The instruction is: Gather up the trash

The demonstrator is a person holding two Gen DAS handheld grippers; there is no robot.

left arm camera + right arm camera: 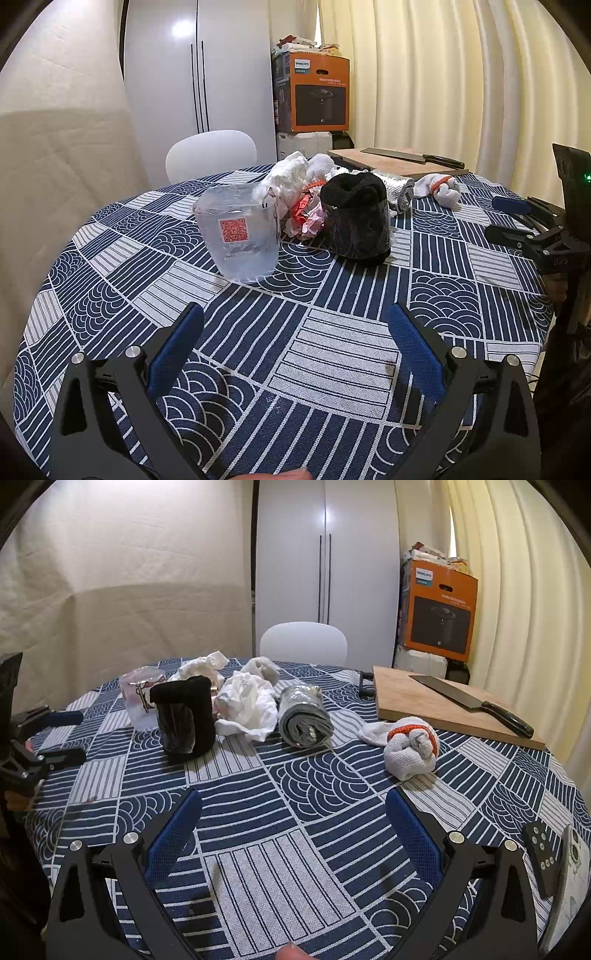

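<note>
Right wrist: knife (476,702) on cutting board (413,698).

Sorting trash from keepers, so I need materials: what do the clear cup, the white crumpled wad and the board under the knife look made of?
Clear cup: thin glossy see-through plastic, apparently, with a printed red QR code. White crumpled wad: soft matte tissue or thin plastic film; the creases leave it open. Board: bare matte wood, pale brown.
</note>
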